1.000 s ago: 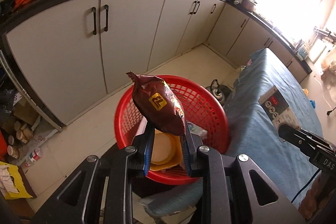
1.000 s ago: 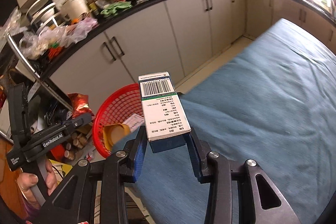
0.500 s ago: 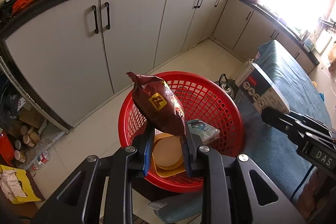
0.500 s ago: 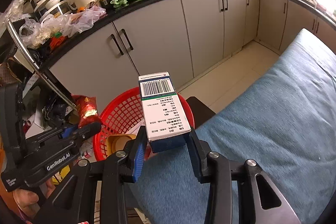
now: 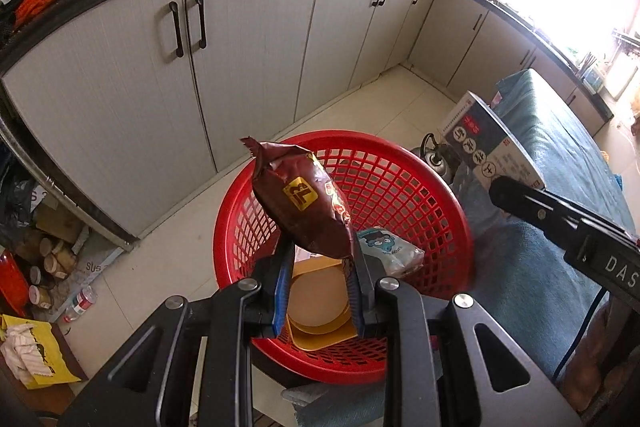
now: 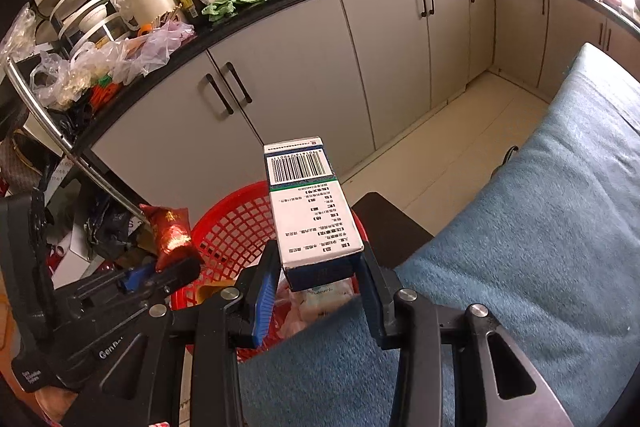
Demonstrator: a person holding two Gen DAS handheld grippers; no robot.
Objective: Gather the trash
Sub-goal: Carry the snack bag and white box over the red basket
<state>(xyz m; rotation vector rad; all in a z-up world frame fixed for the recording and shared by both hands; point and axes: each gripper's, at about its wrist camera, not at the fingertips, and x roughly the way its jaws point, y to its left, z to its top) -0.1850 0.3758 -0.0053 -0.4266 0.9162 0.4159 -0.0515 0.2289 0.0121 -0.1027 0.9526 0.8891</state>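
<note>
My left gripper [image 5: 318, 255] is shut on a dark brown snack wrapper [image 5: 302, 205] and holds it over the red mesh basket [image 5: 404, 187]. The basket holds a yellow dish [image 5: 320, 307] and a white packet [image 5: 390, 253]. My right gripper [image 6: 320, 263] is shut on a white carton with a barcode [image 6: 310, 205], held above the near rim of the basket [image 6: 236, 223]. The carton also shows in the left wrist view [image 5: 490, 143], right of the basket. The left gripper with the wrapper [image 6: 170, 231] shows at the left of the right wrist view.
The basket stands on a dark stool beside a table with a blue cloth [image 6: 540, 227]. Grey kitchen cabinets [image 5: 248, 47] under a cluttered black counter [image 6: 192, 39] run behind. Bottles and bags lie on the floor at left [image 5: 48, 267]. A kettle [image 5: 434, 157] sits behind the basket.
Both grippers have moved toward the basket with their loads. The basket now sits larger and more centred under the left gripper, and the carton has come up to the basket's rim.
</note>
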